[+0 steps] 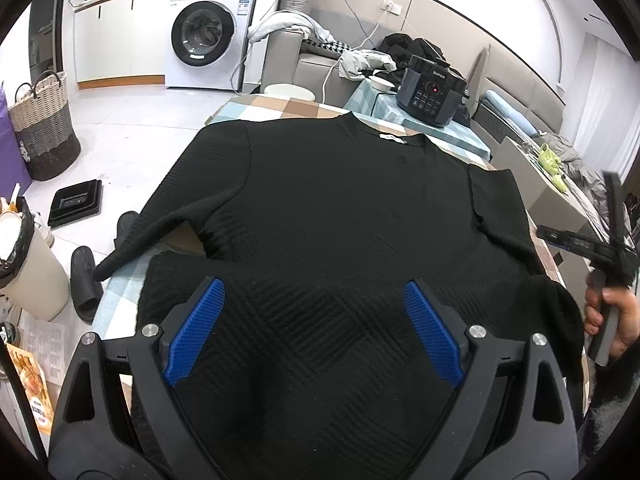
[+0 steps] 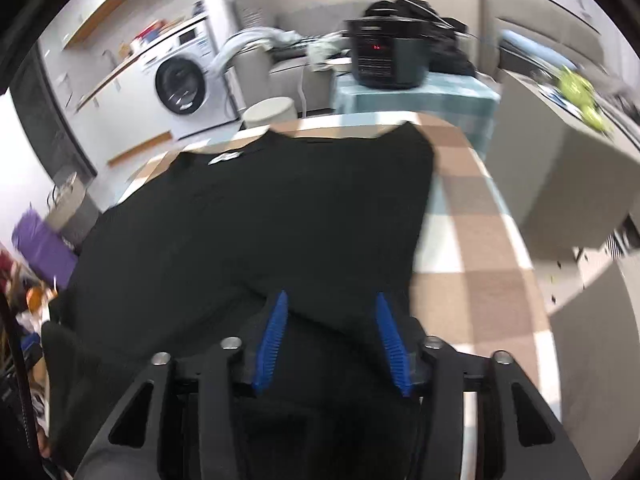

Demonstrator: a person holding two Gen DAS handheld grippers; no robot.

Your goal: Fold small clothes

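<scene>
A black sweater (image 1: 340,216) lies flat on the checked surface (image 1: 280,106), its long axis running collar-first toward the cooker (image 1: 430,94). Left hand-held gripper (image 1: 314,300) spread wide above the hem; right hand-held gripper (image 2: 330,300) apart, clamping nothing.

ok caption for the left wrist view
Open left claw hovering over a black sweater spread flat on the checked table.

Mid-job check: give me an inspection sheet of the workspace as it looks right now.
Surface: checked tablecloth.
Job's things: black sweater spread flat, one sleeve over the table edge.
Clutter: cooker on the next table.
Grippers: left gripper open above the hem; right gripper open, nothing pinched.
Cables: white cable from a wall socket.
Surroundings: washer, basket, slippers on the floor.
</scene>
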